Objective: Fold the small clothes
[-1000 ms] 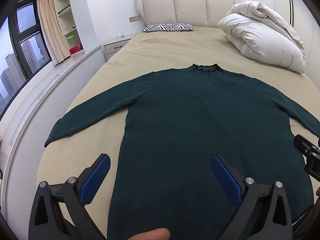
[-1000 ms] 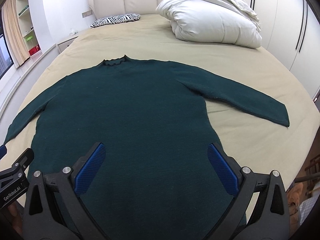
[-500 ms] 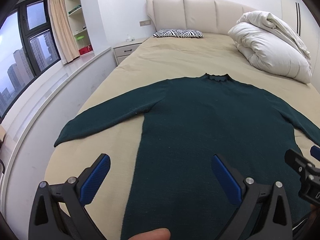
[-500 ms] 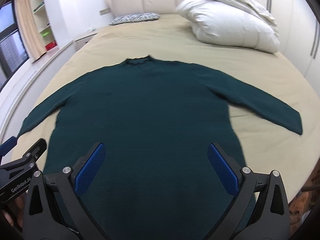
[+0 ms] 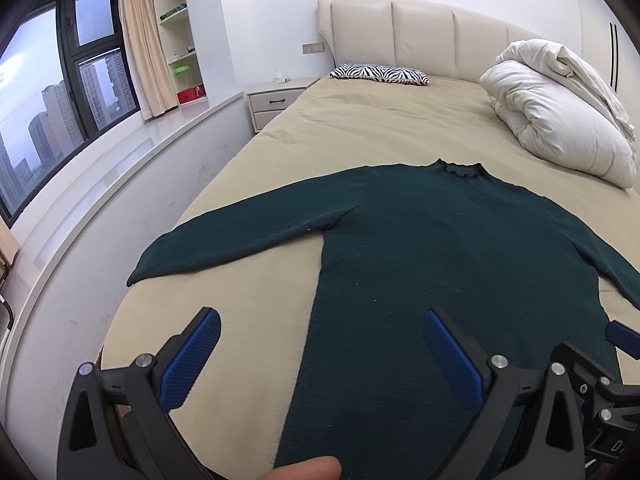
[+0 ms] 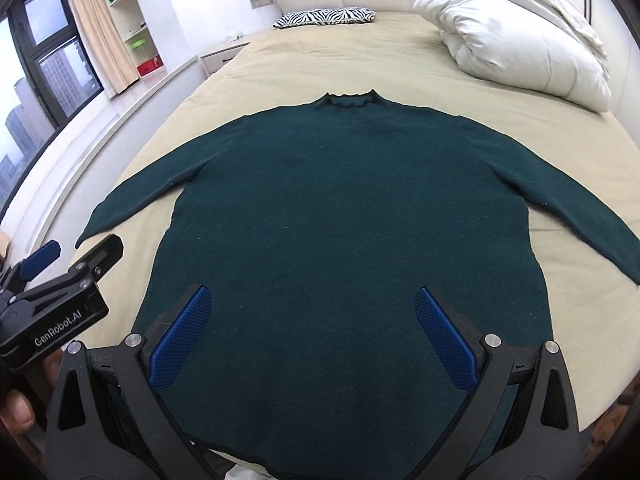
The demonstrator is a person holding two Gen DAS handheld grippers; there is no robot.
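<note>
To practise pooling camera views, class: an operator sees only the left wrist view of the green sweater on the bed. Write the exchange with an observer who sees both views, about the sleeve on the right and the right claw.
Operator: The sleeve on the right runs off my frame. How does it lie?
Observer: The right sleeve lies flat and unfolded on the bed, stretched out from the sweater.
Operator: I see only a corner of the right claw. Is it open?
Observer: Yes. The right claw is wide open, aimed over the sweater's lower body and gripping nothing.
</note>
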